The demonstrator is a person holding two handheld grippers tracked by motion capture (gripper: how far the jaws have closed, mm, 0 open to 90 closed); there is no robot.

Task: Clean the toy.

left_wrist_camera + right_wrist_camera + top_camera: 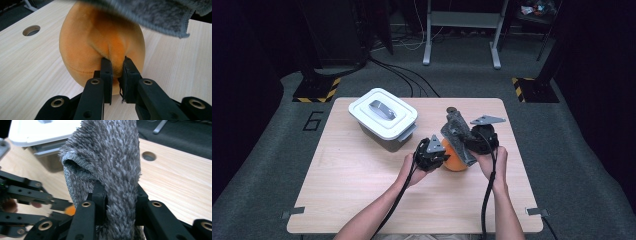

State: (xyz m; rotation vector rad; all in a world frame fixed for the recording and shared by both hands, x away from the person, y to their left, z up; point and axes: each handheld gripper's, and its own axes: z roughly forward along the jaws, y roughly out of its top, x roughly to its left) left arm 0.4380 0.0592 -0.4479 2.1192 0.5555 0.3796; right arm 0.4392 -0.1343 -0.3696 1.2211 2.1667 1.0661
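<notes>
L gripper (117, 75) clenched on a pinch of orange plush ball (454, 161), mid-bench (362, 190), right of white lidded box (382, 117). R gripper (120, 202) grasping grey cloth (110, 162) draped above ball. Advice: keep pinch firm, wipe w/ light even strokes, avoid snagging fingers.

A rounded orange plush ball (100, 47) sits on the pale wooden worktop (362, 170), a fold of its fabric pinched. Draped over its top hangs a shaggy grey microfibre cloth (112, 165) (bunched, lifted upright).

Orange plush ball (455, 161) (half under grey cloth (458, 134))
</notes>
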